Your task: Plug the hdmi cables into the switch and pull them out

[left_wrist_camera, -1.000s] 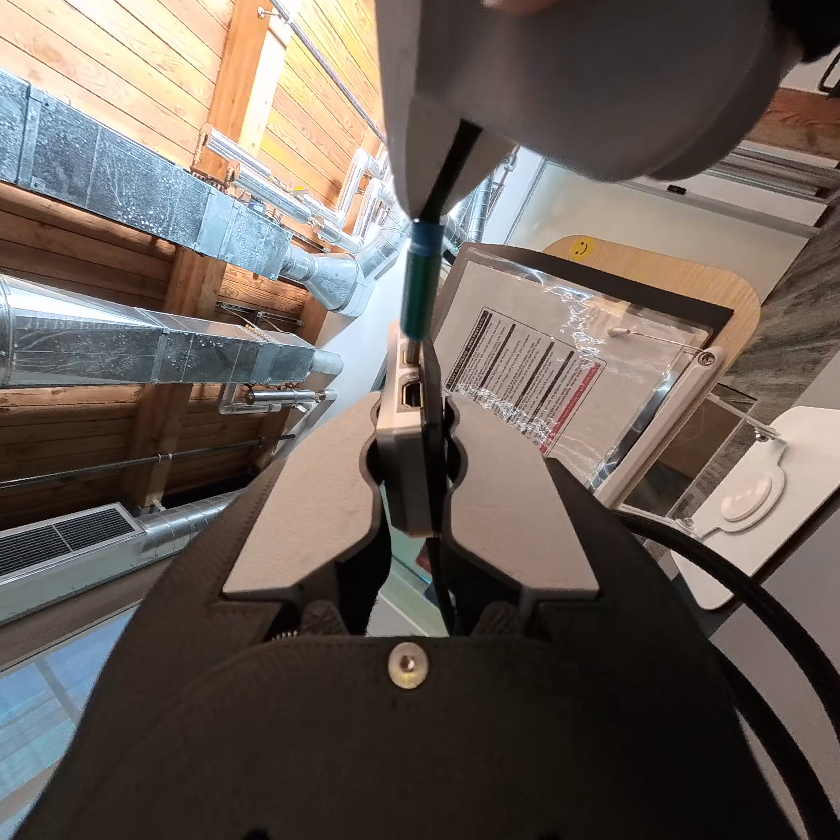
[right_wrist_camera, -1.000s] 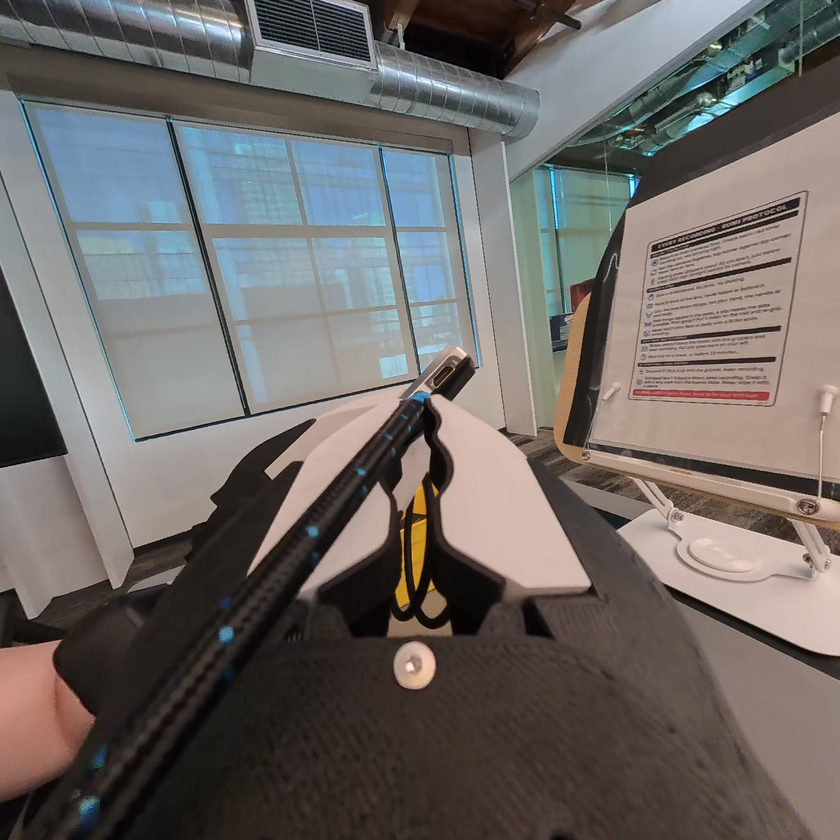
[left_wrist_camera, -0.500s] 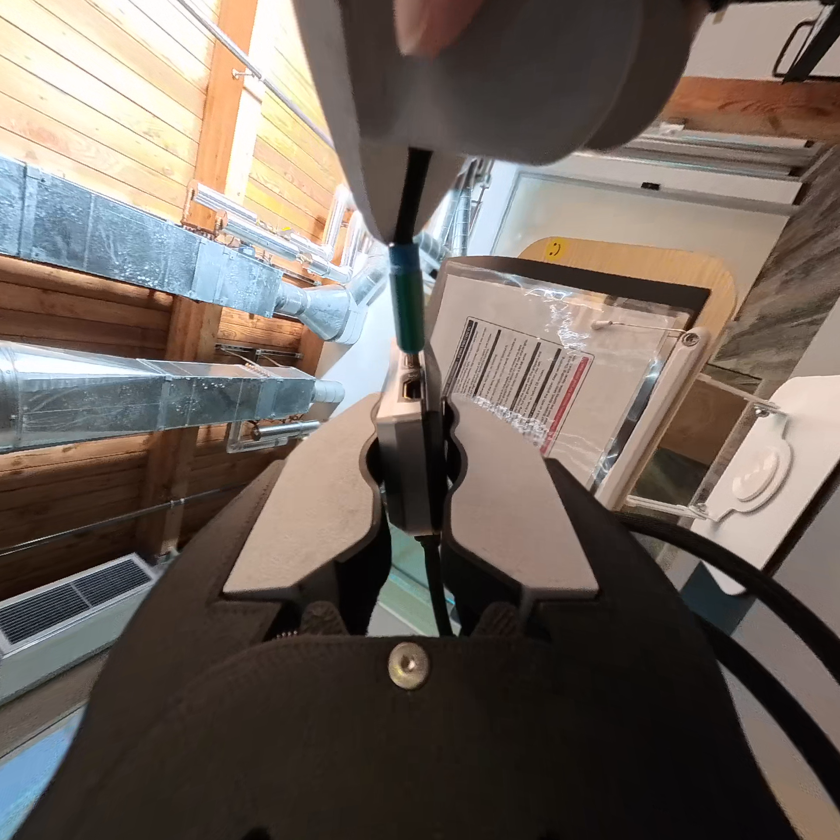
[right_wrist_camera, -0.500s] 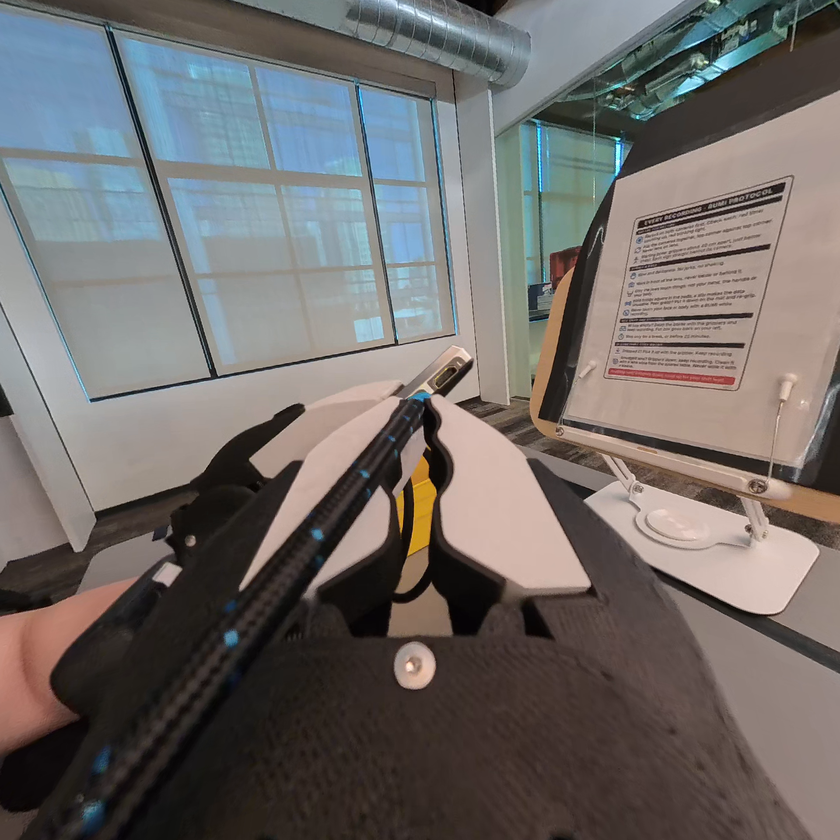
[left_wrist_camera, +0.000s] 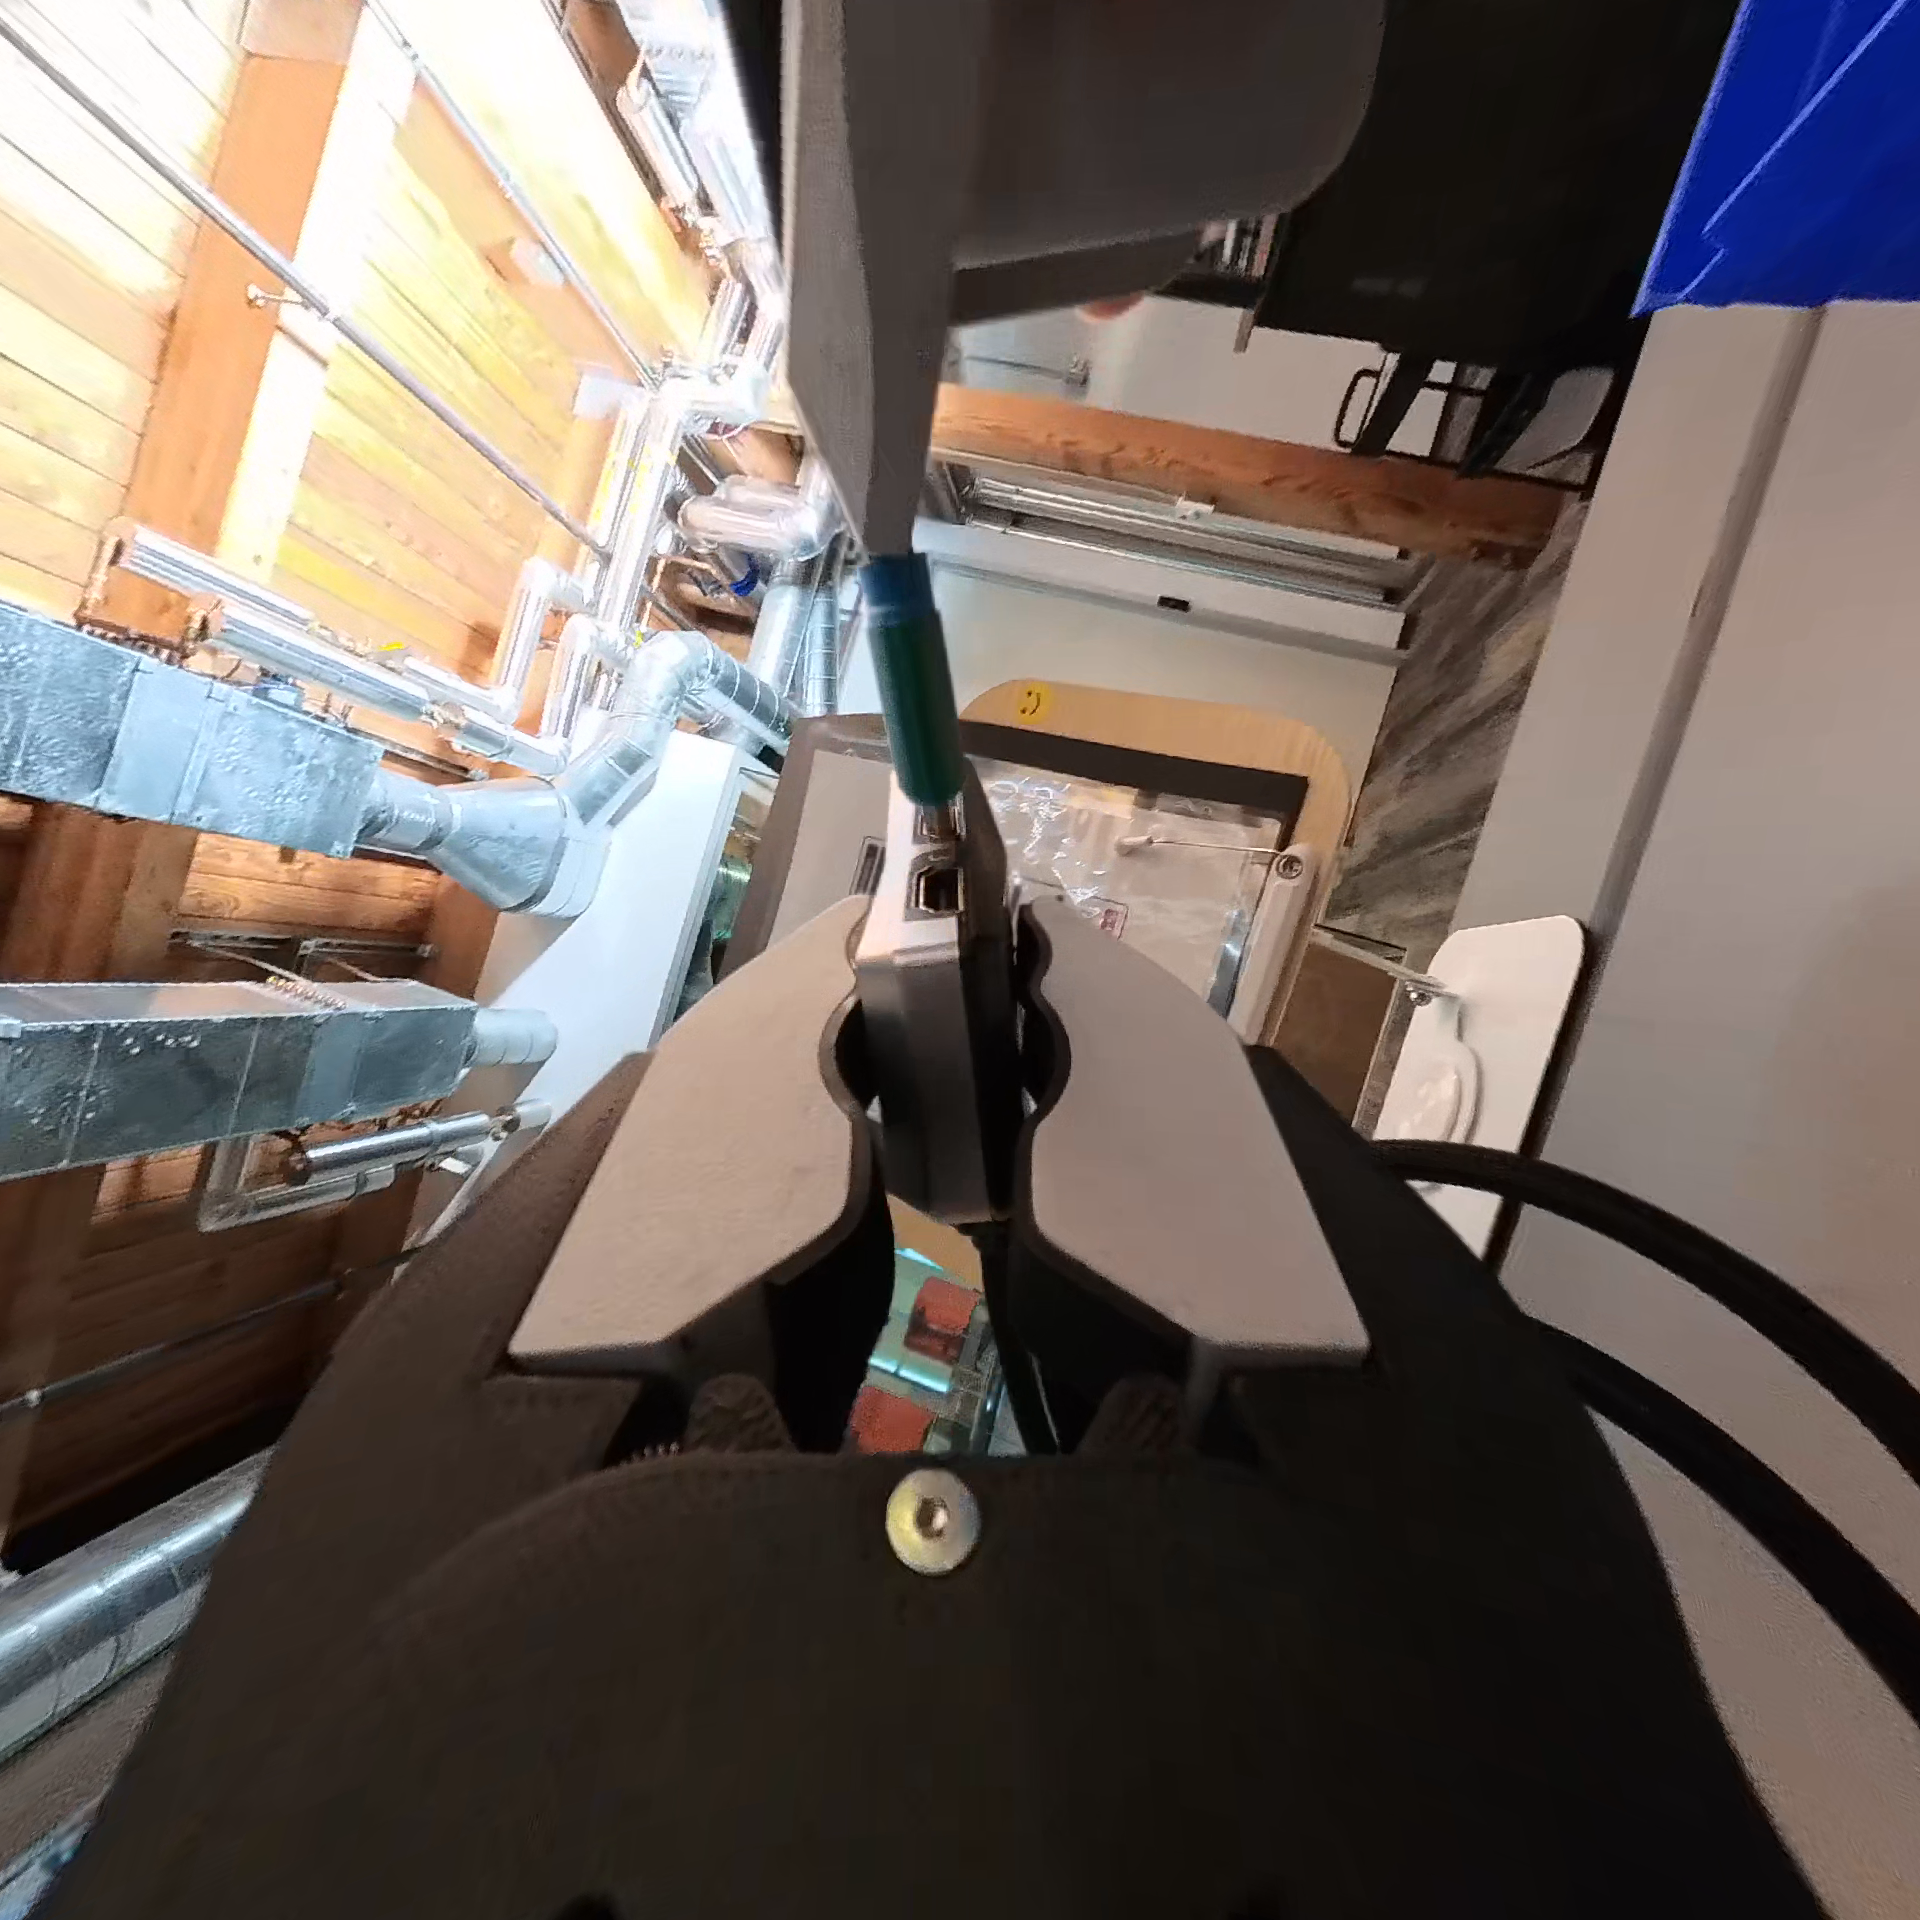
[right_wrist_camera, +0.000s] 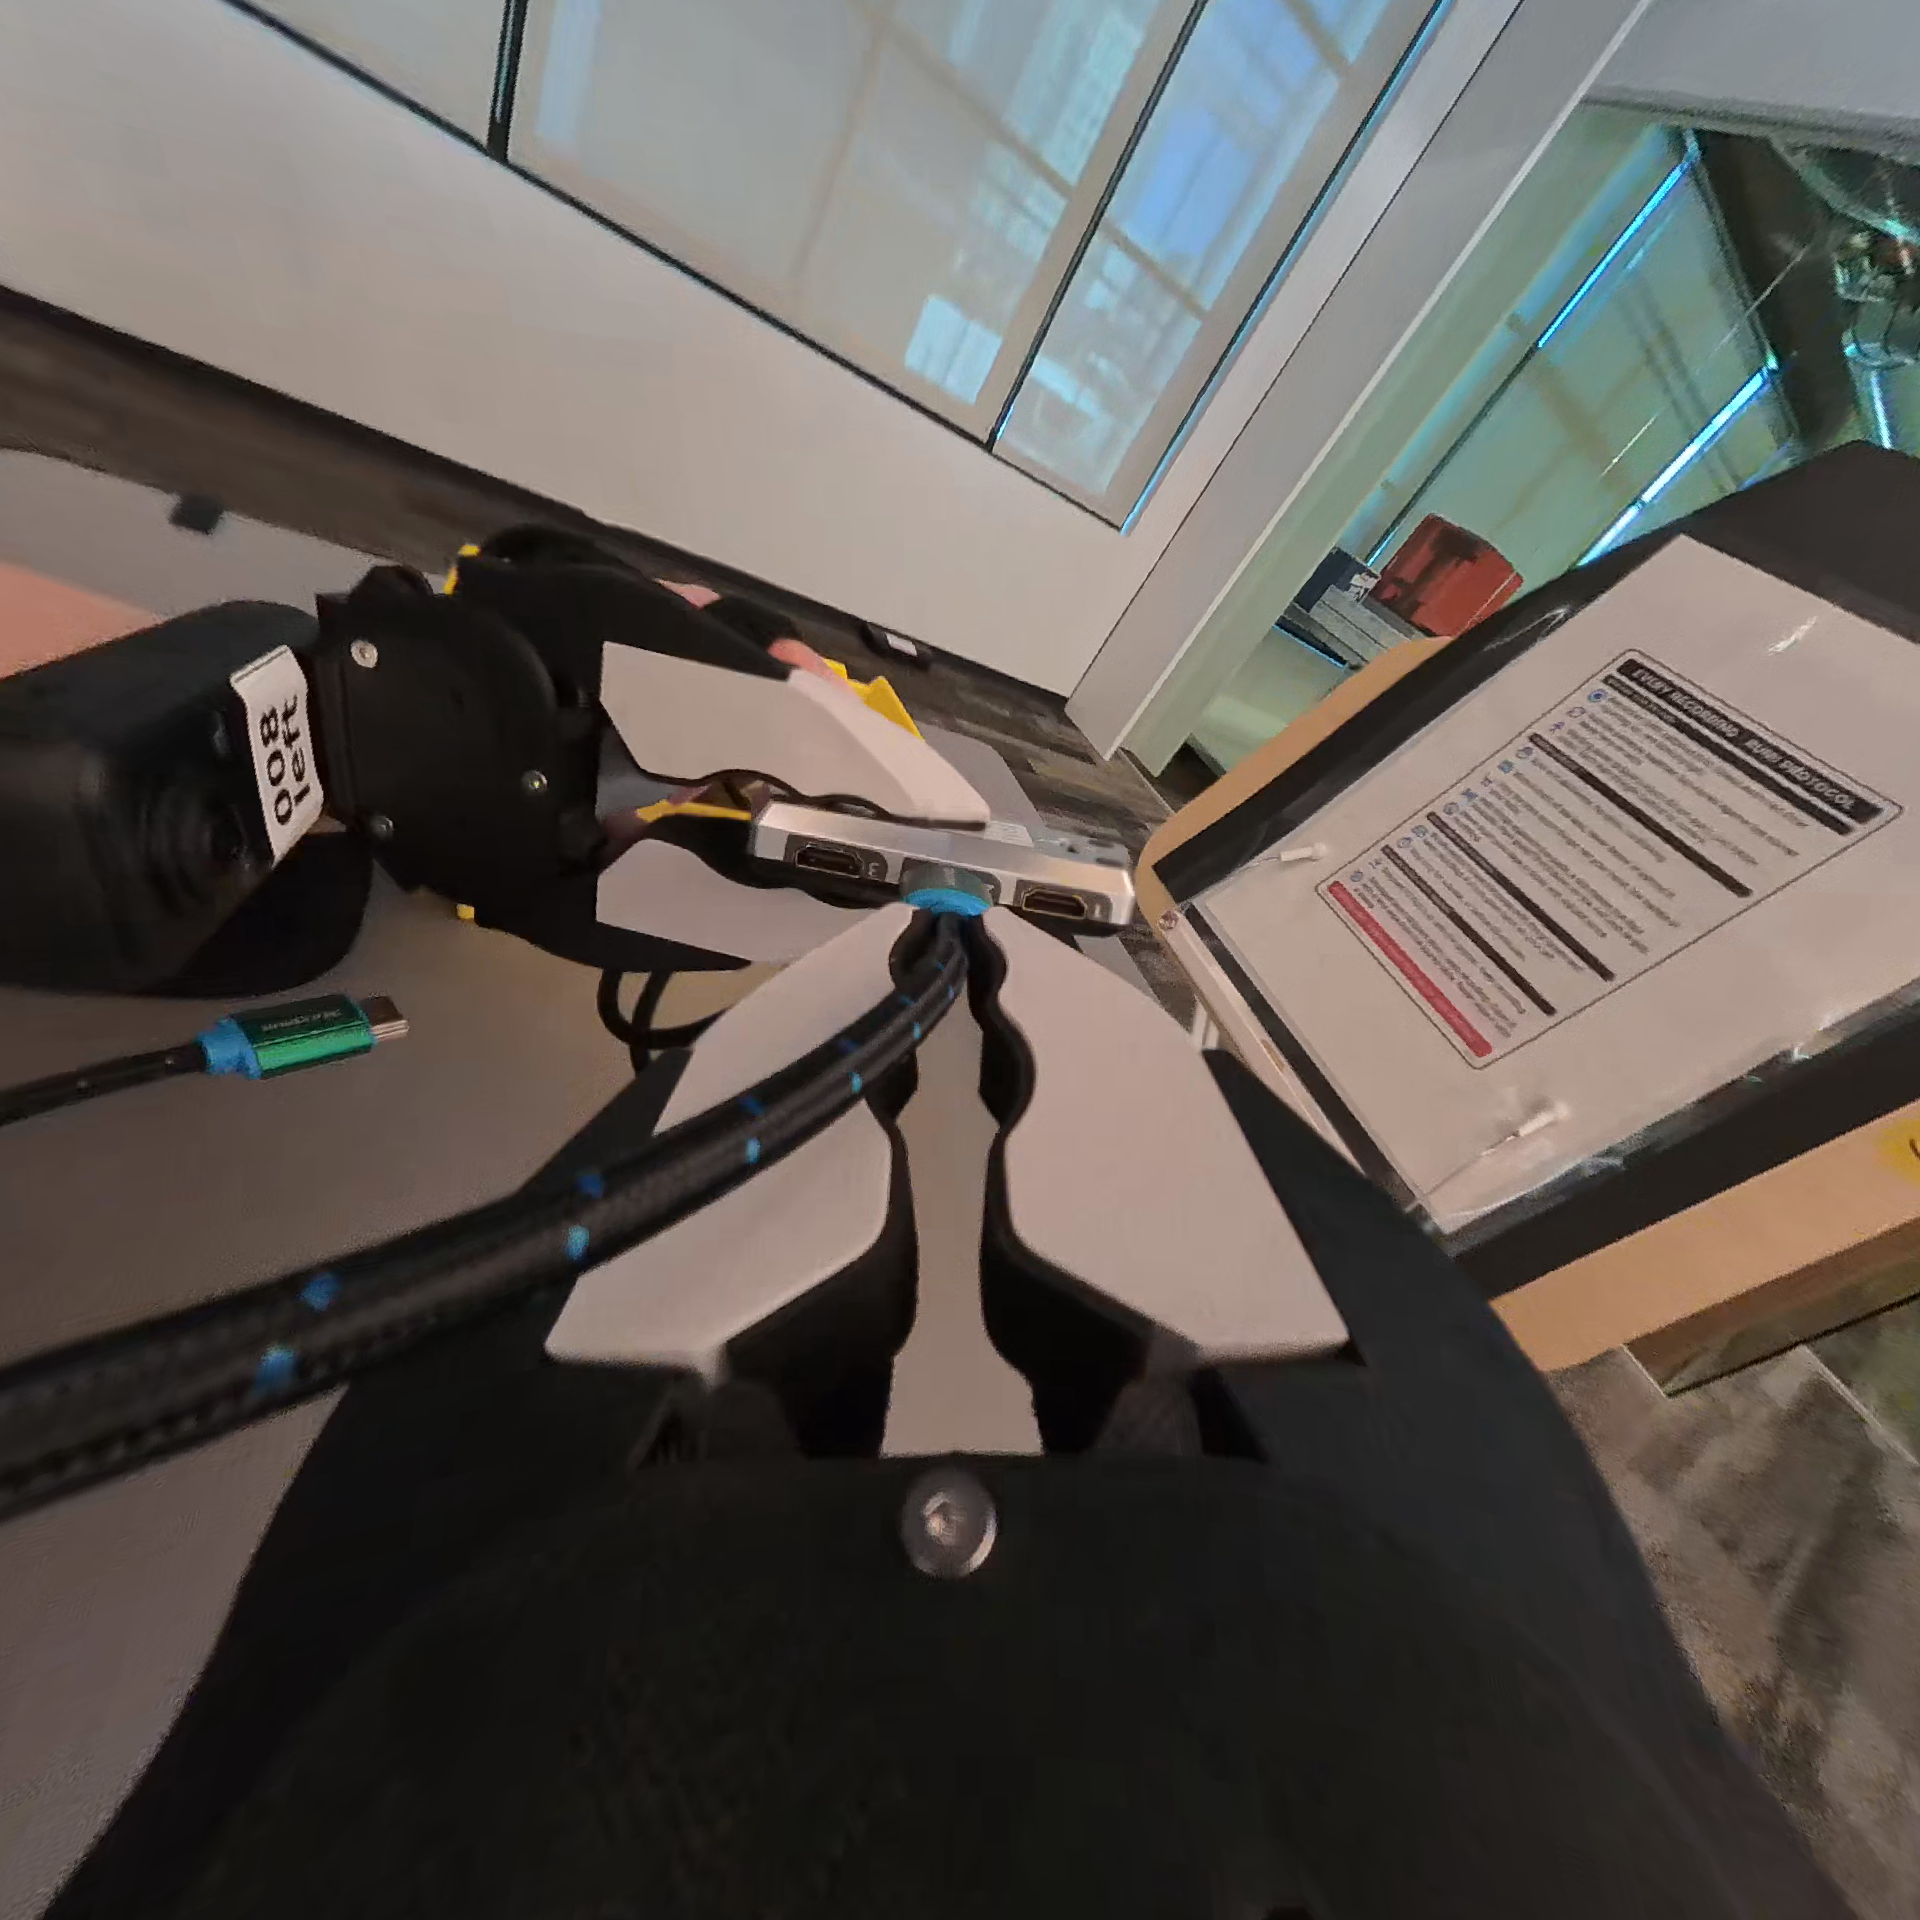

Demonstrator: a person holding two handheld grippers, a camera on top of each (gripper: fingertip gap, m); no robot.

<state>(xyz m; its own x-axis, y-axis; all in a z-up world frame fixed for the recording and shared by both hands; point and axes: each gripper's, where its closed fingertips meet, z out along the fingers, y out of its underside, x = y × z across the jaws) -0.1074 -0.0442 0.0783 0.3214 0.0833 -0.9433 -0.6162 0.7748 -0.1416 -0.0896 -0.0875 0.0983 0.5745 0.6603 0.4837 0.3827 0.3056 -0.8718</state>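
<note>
A: Left to right, right wrist view first. What's far left?
B: Loose green HDMI plug with a blue collar, lying on the grey table, touching nothing.

A: Next?
B: Left gripper, clamped tight on the silver switch. Switch is held up off the table, ports facing the camera.

A: Middle?
B: Right gripper pinched closed on the braided black cable just behind its plug. That plug meets the switch's middle port; ports on both sides are empty.

A: Seated fully?
B: Can't tell. In the left wrist view the green plug has its metal tip at the port, some metal showing.

A: Far right?
B: Printed sheet on a stand, near the switch, not touching.
</note>
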